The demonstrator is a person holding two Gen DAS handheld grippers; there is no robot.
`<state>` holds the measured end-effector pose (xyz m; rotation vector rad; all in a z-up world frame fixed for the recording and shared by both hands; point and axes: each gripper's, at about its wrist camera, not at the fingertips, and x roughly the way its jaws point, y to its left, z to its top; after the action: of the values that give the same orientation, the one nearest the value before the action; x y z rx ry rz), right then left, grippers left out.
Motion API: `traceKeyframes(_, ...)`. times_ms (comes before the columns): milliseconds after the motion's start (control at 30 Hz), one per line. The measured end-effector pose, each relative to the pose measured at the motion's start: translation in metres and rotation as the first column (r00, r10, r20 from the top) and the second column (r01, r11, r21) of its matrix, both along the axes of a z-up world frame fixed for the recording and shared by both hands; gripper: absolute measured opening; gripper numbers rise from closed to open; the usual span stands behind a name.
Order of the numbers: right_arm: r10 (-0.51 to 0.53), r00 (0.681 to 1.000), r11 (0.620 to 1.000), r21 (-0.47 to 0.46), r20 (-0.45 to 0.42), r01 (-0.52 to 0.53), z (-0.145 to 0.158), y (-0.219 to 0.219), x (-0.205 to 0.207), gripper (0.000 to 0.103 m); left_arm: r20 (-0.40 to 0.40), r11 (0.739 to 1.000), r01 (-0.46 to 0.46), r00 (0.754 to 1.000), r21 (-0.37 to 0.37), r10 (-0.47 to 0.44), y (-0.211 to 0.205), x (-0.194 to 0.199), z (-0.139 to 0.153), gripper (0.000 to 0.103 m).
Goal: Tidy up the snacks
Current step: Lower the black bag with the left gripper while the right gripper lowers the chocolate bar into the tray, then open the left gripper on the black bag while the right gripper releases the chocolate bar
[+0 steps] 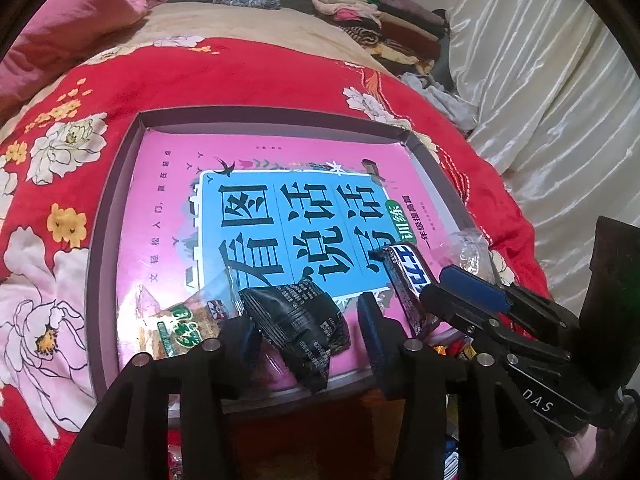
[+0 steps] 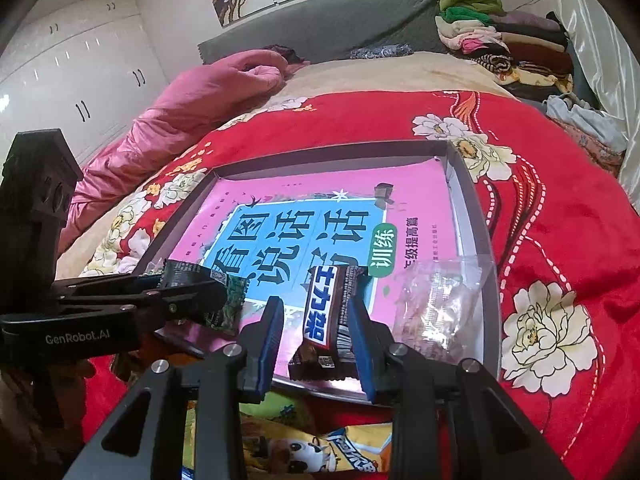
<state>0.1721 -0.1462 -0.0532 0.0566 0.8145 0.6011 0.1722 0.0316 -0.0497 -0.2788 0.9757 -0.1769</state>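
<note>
A shallow grey box (image 1: 100, 248) lies on the bed with a pink and blue book (image 1: 280, 184) inside it. My left gripper (image 1: 308, 320) is open around a black snack packet (image 1: 296, 324) resting on the book. A green cracker packet (image 1: 180, 328) lies to its left. My right gripper (image 2: 316, 320) is open around a brown chocolate bar (image 2: 332, 312) lying on the book (image 2: 320, 200) in the box (image 2: 472, 216). A clear wrapped snack (image 2: 436, 300) lies to the bar's right. The bar (image 1: 408, 280) and the right gripper (image 1: 472, 296) also show in the left wrist view.
A red floral quilt (image 2: 540, 200) covers the bed around the box. Loose snack packets (image 2: 320, 452) lie on the quilt in front of the box. A pink quilt (image 2: 192, 96) lies far left. Folded clothes (image 2: 500, 40) are stacked far right beside a white curtain (image 1: 560, 80).
</note>
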Motion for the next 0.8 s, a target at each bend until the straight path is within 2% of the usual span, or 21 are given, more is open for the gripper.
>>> traceKeyframes(67,0.001,1.000,1.000,0.003,0.001,-0.001,0.001,0.000,0.000,0.033,0.001,1.000,-0.001,1.000,0.003,0.001,0.000,0.000,0.002,0.056)
traceKeyframes(400,0.002,1.000,1.000,0.008,0.015,-0.002,0.004,0.000,-0.002,0.034,0.019,1.000,-0.009,1.000,0.018,0.009,0.001,-0.005,0.013,0.066)
traceKeyframes(600,0.002,1.000,1.000,0.022,0.027,-0.003,0.007,-0.002,-0.004,0.039,0.035,1.000,-0.007,0.999,0.029,0.006,0.000,-0.008,0.019,0.068)
traceKeyframes(700,0.005,0.999,1.000,0.021,0.039,-0.006,0.010,-0.001,-0.005,0.039,0.042,0.999,-0.006,0.999,0.036,0.005,0.000,-0.010,0.023,0.075)
traceKeyframes(800,0.013,0.998,0.999,0.031,0.054,-0.015,0.012,-0.001,-0.007,0.042,0.049,0.999,-0.008,0.999,0.044,0.006,0.000,-0.011,0.025,0.076)
